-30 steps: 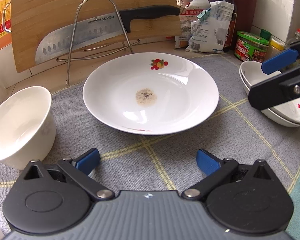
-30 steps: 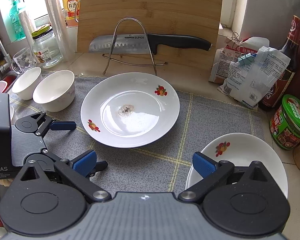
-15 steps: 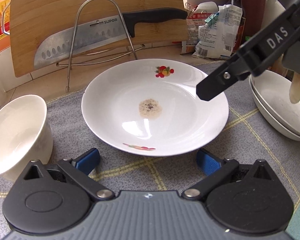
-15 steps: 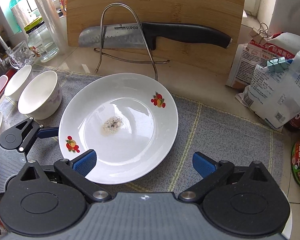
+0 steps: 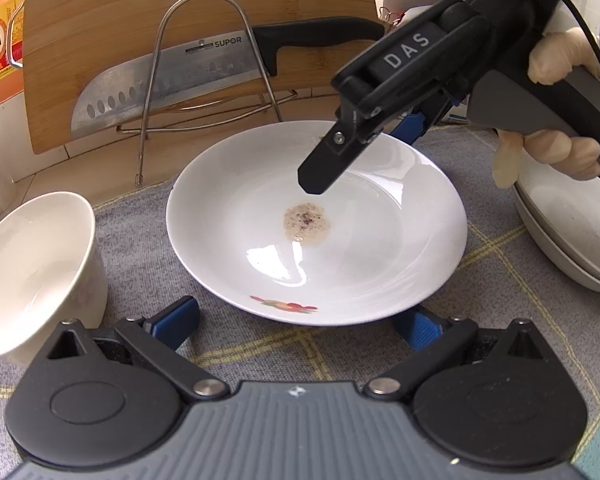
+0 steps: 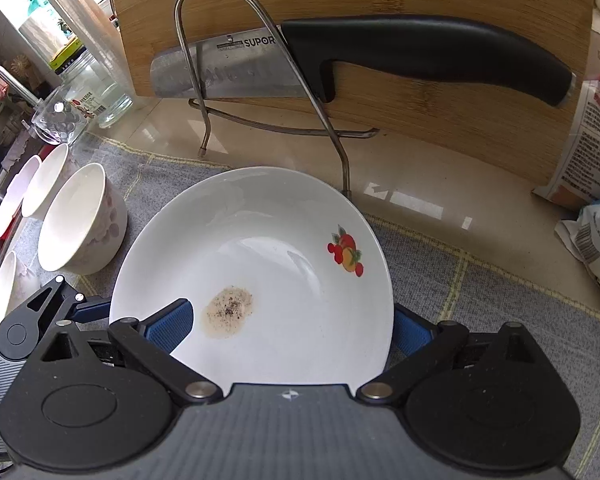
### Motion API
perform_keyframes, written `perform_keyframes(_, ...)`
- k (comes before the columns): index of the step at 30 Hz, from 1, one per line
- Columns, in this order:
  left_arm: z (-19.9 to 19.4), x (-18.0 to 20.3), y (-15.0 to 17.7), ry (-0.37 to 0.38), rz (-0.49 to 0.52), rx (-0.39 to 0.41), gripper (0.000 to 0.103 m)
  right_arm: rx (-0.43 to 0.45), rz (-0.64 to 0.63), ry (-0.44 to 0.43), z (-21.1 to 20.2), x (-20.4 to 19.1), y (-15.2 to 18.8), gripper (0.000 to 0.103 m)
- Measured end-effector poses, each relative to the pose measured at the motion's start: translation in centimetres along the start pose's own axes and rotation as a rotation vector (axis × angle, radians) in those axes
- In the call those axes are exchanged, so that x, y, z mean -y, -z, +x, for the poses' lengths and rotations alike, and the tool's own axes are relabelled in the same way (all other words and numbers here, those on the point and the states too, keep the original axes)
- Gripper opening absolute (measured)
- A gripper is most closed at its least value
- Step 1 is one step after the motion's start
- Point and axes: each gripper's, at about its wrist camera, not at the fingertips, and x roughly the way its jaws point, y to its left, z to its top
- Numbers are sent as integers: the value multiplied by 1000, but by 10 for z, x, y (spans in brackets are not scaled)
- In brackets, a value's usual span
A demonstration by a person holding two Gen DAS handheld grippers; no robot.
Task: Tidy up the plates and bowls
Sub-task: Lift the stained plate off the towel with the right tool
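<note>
White plate [image 6: 284, 248] lies flat between right gripper's [image 6: 290, 326] spread jaws.

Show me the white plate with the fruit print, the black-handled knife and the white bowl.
White fruit-print plate [image 6: 284, 240]: right wrist view, bare inner surface.
Black-handled steel knife [image 6: 420, 50]: right wrist view, handle.
White ceramic bowl [image 5: 32, 272]: left wrist view, inside wall.

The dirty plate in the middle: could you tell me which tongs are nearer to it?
Right. The right tongs straddle the plate, open, one finger over its middle. The left tongs sit open just short of its near rim.
</note>
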Motion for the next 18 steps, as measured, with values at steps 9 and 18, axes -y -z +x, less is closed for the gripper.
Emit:
perform_keyframes(9,-5,-1,5,23,27,23,103,-16,22,-123,10,12,-21,103)
perform_keyframes(18,-6,-3,7,48,57,46,103,-29,4,-180,13,16,-32,103)
